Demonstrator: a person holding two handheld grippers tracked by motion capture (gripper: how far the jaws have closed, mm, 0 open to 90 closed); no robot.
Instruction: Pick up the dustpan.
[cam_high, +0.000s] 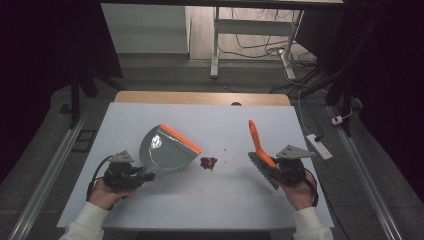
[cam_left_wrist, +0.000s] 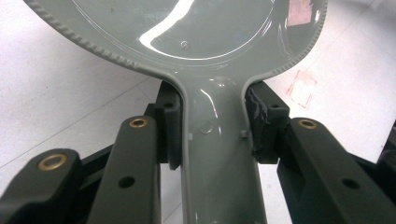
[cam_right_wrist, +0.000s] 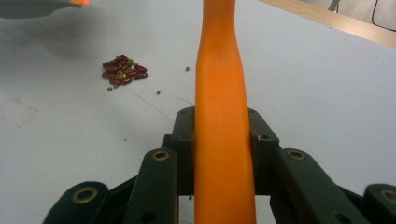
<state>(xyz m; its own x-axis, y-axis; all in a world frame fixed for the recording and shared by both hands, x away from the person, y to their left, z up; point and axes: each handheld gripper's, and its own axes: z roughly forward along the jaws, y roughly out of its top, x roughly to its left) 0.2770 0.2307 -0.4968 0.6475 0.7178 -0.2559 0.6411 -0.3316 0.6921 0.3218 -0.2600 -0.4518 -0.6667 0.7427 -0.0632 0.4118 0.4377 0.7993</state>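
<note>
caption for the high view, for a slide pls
Left gripper holds a grey dustpan, right gripper an orange brush, with a small bean pile between them on the white table.

Overhead looks down; claw cameras sit close.

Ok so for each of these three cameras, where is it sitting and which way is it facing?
High view: above the person's side, facing forward and down on the white table; both forearms, left gripper, right gripper.
Left gripper view: rides the left gripper, looking along jaws clamped on the grey dustpan handle.
Right gripper view: rides the right gripper, looking along the orange brush handle toward the beans.
Shared: beans and dustpan edge appear in high and right gripper views.
</note>
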